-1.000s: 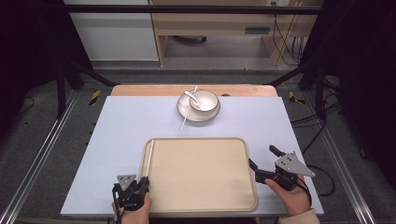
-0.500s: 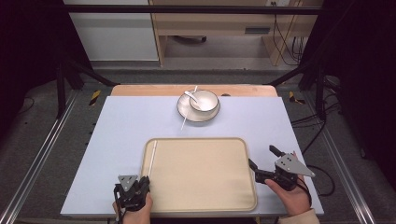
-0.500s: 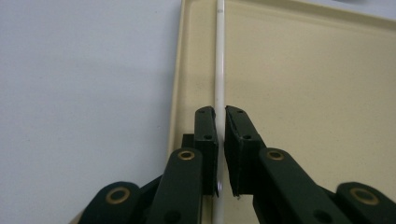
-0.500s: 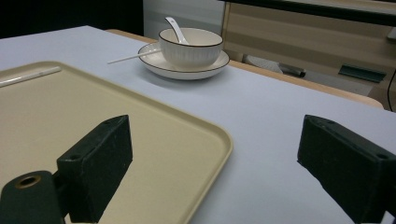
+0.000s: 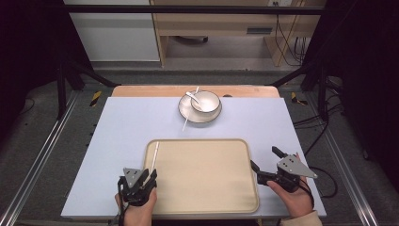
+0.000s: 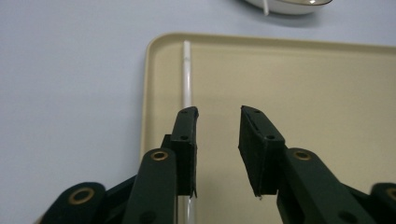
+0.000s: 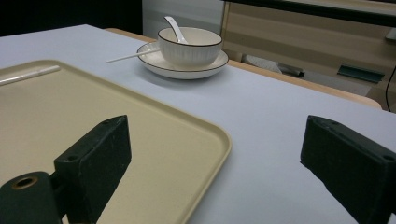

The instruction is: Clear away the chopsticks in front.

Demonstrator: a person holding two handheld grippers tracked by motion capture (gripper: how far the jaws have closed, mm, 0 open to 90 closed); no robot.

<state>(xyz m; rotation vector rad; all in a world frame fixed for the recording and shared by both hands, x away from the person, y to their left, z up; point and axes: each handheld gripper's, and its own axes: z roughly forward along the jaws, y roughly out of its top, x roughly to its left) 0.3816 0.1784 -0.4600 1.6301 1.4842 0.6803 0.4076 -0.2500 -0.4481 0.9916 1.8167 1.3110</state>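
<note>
Our left gripper (image 5: 151, 177) sits at the near left corner of the tray (image 5: 207, 197). Its jaws have just been opening, and now there's a clear gap between them with nothing pinched. In the left gripper view the white chopstick (image 6: 187, 74) lies along the tray's left edge and runs under the left jaw, so it's on the tray and no longer in our grip.

So we'd call this the release step. To do it well, we'd want to let the jaws spread a bit more and lift straight up and back, because that left jaw is right over the stick and could drag or roll it if we slide sideways.

Our right gripper (image 5: 266, 165) waits wide open at the tray's right edge, one jaw over the tray rim, holding nothing.

Further out there's a bowl (image 5: 205, 101) on a plate (image 5: 184, 112) at the far side of the table (image 5: 117, 132), with a spoon (image 5: 192, 96) in the bowl and a second chopstick (image 5: 187, 120) leaning off the plate's near edge onto the table. Probably that's the next pickup. Path from tray to plate looks clear; the bowl and spoon crowd its far end, so we'd grab it near the table end.
</note>
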